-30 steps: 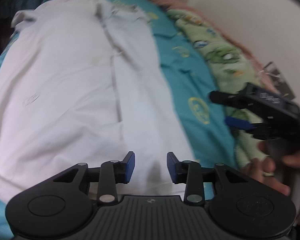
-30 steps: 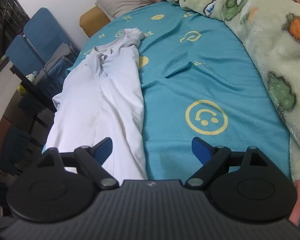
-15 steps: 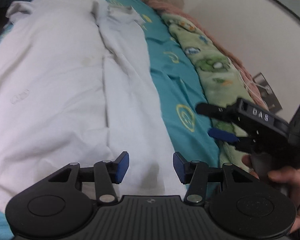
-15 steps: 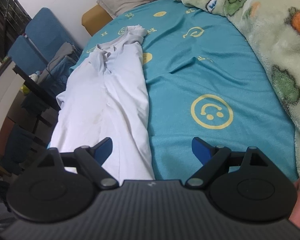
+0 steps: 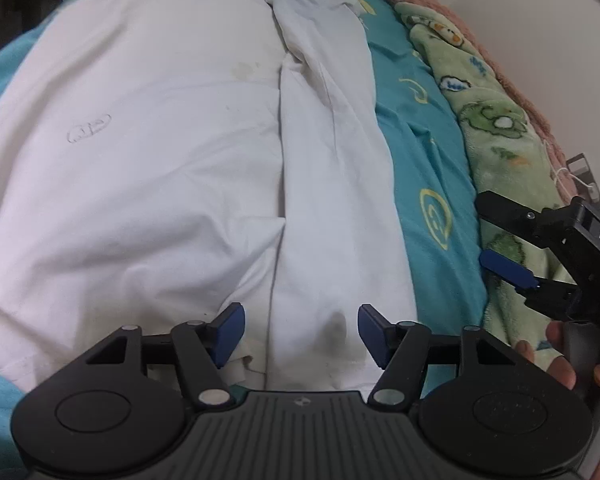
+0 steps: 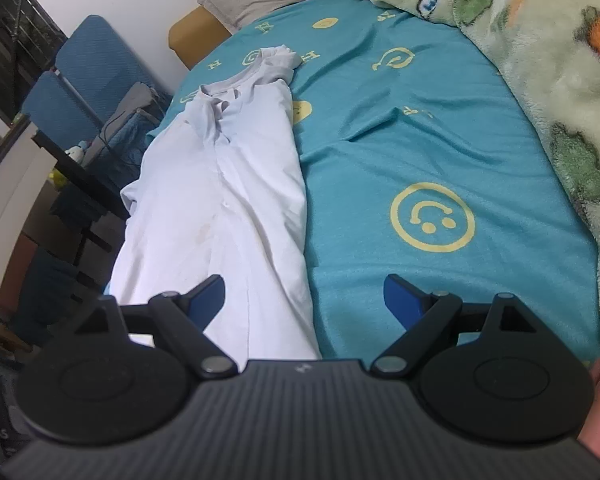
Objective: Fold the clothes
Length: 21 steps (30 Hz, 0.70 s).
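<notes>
The white shirt [image 5: 188, 168] lies lengthwise on the teal bedsheet [image 6: 400, 128]. The left gripper [image 5: 300, 334] and right gripper [image 6: 304, 300] both hang open-fingered over its hem. Only the right wrist view shows the blue chair [image 6: 88, 76].

White shirt [image 6: 236, 200] lies lengthwise on teal bedsheet [image 6: 400, 140]; right gripper [image 6: 304, 300] spread wide

White letters "DAS", cut off at the frame edge, on the black body of the right gripper [image 5: 496, 240], left wrist view. Teal sheet [image 6: 380, 140] carries yellow print: letter "H" in several places, a smiley face, spiral-like signs; other marks not legible. Small embroidered oval logo on the white shirt [image 5: 140, 140]; its characters cannot be made out.
</notes>
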### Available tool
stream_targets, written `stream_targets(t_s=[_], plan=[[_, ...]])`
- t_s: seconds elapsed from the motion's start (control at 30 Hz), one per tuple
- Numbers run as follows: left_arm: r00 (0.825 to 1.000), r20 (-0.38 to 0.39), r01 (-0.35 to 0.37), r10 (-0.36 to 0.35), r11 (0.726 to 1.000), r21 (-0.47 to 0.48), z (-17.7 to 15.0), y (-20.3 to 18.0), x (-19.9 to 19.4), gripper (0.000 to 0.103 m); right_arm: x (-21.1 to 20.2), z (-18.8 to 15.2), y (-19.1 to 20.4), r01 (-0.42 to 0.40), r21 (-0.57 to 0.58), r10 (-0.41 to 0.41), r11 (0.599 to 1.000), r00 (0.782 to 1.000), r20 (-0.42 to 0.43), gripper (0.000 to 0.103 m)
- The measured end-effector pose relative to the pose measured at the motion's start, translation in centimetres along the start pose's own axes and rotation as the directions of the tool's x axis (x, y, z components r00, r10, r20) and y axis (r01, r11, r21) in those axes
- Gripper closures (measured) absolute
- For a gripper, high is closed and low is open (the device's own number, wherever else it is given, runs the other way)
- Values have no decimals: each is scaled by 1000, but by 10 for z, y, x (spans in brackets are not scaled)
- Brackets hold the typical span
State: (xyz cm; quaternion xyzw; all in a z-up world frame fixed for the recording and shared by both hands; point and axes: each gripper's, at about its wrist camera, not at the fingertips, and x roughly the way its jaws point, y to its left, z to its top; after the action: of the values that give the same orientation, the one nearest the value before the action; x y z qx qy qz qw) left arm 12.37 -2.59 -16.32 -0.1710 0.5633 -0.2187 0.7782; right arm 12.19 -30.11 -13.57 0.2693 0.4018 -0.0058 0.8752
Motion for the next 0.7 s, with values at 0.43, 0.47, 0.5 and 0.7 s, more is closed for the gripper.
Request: stream_targets(t_s=[0.43,0.47,0.5,0.7], plan=[[998,-56,41,-42,999,-9,-1,1,10,50,-1,-1,0,1,7,-1,1000,1000,-2,16],[997,-60,37,-38,999,-11,-1,1,11,50,-1,-1,-1,0,8,0,1000,1000,-2,16],[997,-64,33,-34,999,-13,-1,1,12,50,-1,-1,-1,0,8,0,1000,1000,-2,16],[996,-87,10,-12,1000,-23,0,1,19,55,0,0,0,-3,0,3,1000,1000,-8,16]])
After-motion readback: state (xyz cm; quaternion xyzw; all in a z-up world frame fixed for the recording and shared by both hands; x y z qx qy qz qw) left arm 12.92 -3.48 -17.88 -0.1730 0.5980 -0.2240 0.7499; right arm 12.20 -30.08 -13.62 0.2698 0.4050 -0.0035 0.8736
